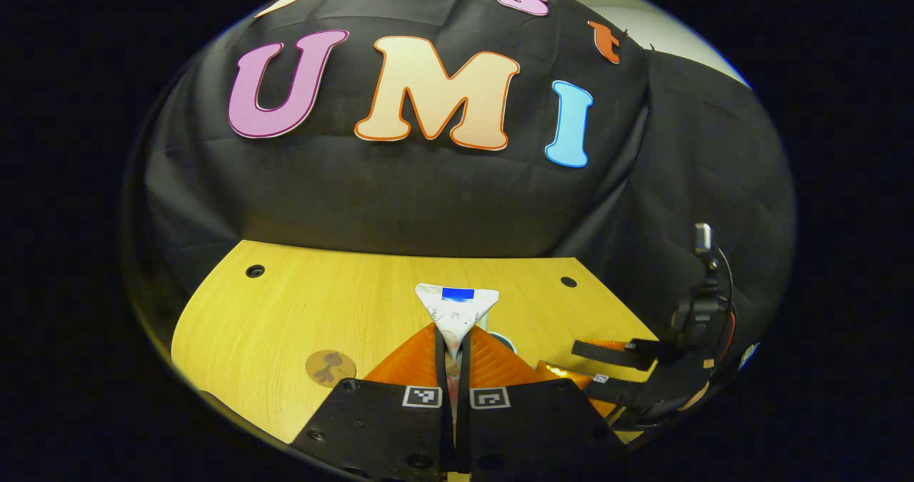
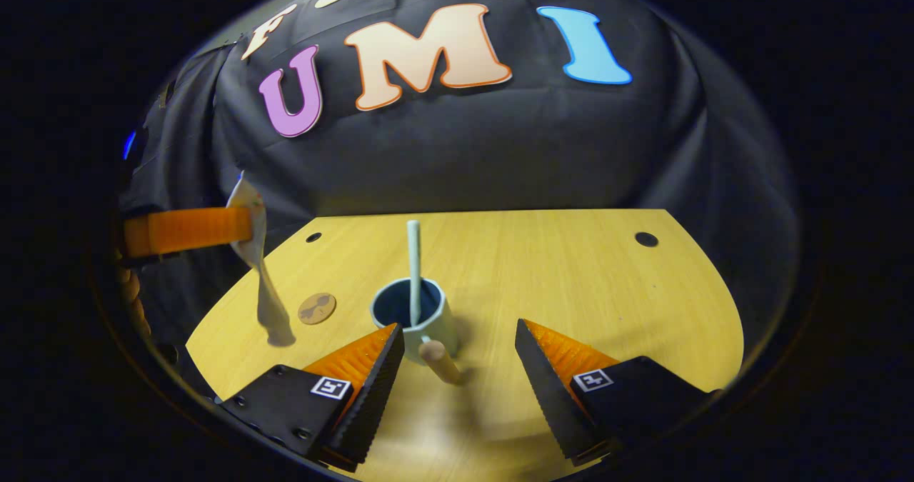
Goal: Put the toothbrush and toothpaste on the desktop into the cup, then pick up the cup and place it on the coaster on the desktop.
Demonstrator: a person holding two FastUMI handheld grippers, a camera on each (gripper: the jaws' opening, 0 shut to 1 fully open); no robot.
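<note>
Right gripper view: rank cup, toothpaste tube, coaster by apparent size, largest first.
1. Toothpaste tube, held off the desk by the left gripper. It sits nearer the camera, so its lead over the cup is unsure.
2. Cup, toothbrush standing inside.
3. Coaster, clearly smallest.

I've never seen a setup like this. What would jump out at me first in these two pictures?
Probably the white toothpaste tube, pinched between the orange fingers of the left gripper and held in the air above the yellow wooden desktop. Next, the pale cup standing mid-desk with a toothbrush sticking upright out of it, just ahead of the wide-open right gripper. A small round brown coaster lies left of the cup.
</note>
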